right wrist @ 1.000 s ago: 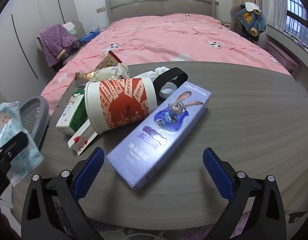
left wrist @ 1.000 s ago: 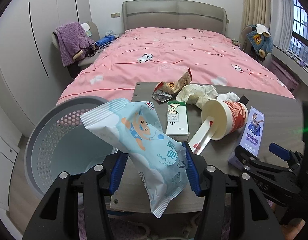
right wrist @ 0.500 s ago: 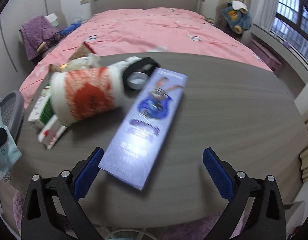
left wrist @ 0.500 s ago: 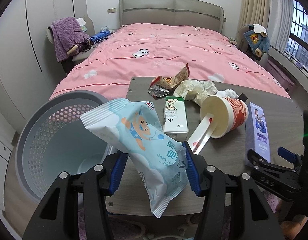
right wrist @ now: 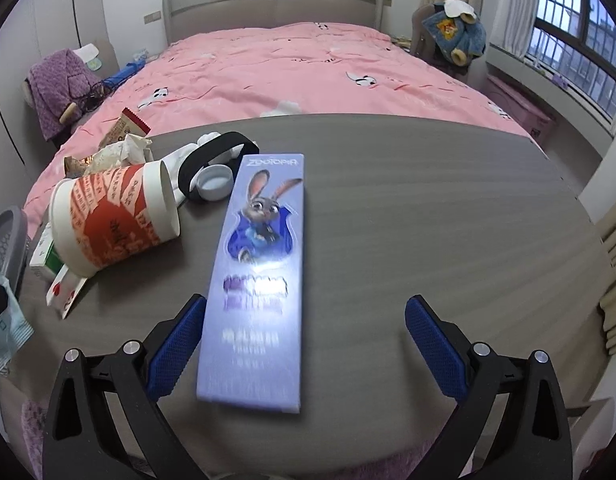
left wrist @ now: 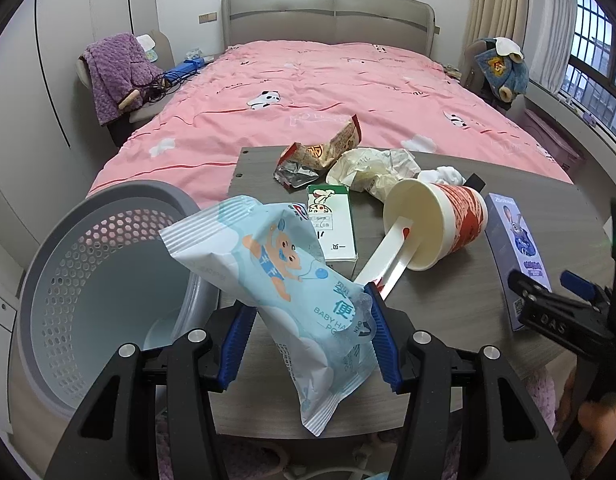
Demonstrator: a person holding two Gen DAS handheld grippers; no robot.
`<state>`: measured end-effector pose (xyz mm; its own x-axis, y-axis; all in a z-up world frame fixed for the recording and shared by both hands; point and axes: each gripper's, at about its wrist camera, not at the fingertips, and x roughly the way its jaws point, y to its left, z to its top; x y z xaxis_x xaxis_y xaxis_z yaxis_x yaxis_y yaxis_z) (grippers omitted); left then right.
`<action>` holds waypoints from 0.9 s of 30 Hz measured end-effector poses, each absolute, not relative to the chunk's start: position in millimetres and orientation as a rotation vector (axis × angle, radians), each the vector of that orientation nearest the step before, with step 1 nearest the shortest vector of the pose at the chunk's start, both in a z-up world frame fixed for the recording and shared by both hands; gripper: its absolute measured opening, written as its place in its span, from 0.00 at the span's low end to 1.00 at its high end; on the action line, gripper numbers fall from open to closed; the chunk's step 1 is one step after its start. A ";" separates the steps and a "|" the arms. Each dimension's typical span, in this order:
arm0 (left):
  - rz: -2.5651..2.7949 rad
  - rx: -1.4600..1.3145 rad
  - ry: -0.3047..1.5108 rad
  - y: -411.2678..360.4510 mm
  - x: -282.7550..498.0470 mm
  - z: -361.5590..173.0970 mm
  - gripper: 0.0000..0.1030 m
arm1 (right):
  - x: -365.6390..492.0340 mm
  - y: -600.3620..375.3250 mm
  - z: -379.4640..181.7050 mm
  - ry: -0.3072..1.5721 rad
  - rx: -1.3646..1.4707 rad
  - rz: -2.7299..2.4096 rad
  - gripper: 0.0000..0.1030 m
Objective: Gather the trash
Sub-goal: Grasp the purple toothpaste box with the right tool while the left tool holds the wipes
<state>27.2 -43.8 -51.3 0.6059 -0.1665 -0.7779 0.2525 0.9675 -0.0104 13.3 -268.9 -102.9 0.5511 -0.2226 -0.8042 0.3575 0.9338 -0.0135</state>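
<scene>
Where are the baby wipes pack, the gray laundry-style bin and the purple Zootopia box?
baby wipes pack (left wrist: pixel 284 276): left wrist view, printed front panel.
gray perforated bin (left wrist: pixel 88 240): left wrist view, inner wall.
purple Zootopia box (right wrist: pixel 260 264): right wrist view, middle of the top face.

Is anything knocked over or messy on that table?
Yes. The red and white paper cup is tipped on its side, with a flat white stick poking out of its mouth. Behind it lie a torn snack wrapper and crumpled paper, scattered on the table.
</scene>
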 end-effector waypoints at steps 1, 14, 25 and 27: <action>-0.243 0.105 0.889 -43.6 27.5 -52.0 0.51 | 15.9 -270.5 -104.7 0.931 0.157 -0.347 0.86; -0.262 0.106 0.909 -43.6 34.5 -56.7 0.51 | 32.0 -265.6 -106.9 0.931 0.164 -0.302 0.45; -0.266 0.109 0.887 -41.9 25.3 -45.5 0.51 | 3.3 -269.0 -88.5 0.874 0.218 -0.288 0.41; -0.267 0.106 0.878 -40.0 23.4 -42.0 0.51 | -4.5 -267.7 -82.7 0.865 0.216 -0.291 0.41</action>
<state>23.4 -40.0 -42.0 0.6080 -0.1872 -0.7715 0.2740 0.9616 -0.0174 -4.5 -267.7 -82.7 0.6131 -0.1635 -0.7729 0.3372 0.9389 0.0689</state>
